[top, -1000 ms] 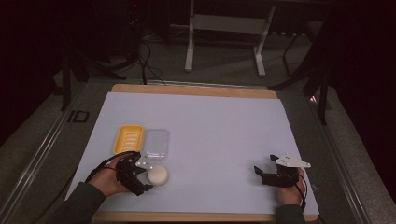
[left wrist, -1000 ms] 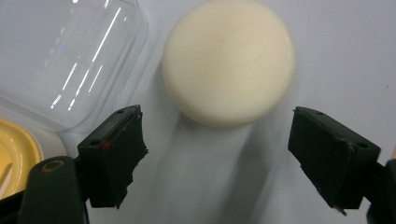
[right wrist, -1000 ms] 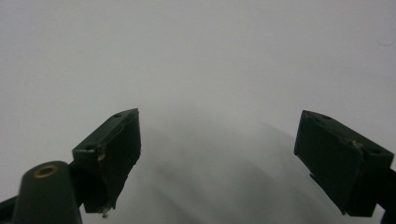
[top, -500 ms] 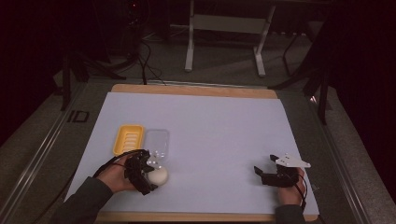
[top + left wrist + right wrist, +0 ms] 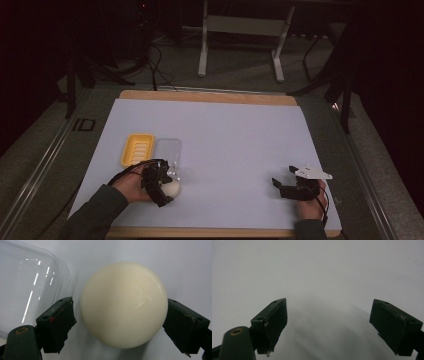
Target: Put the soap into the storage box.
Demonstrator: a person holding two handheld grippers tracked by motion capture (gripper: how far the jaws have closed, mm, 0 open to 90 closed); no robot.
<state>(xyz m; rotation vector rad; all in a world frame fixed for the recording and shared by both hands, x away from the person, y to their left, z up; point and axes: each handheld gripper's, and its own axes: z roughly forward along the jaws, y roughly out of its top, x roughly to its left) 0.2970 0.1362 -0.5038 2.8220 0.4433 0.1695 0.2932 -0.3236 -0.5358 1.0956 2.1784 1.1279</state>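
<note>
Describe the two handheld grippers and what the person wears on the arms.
Both grippers are black. The left gripper has blocky dark pads, one with a small red mark, and a brass-ringed hole on its arm; a black cable loops from it. The right gripper has the same pads, a pale three-cornered plate on top and a thin cable. The left sleeve is dark grey-green.

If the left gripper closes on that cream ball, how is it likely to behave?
The ball looks round and glossy, so it may slip or squirt out unless the pads meet it at its widest part. Lying on the flat white sheet, it would probably roll at a nudge. It seems rigid, showing no dents. The left gripper stands open around it.
</note>
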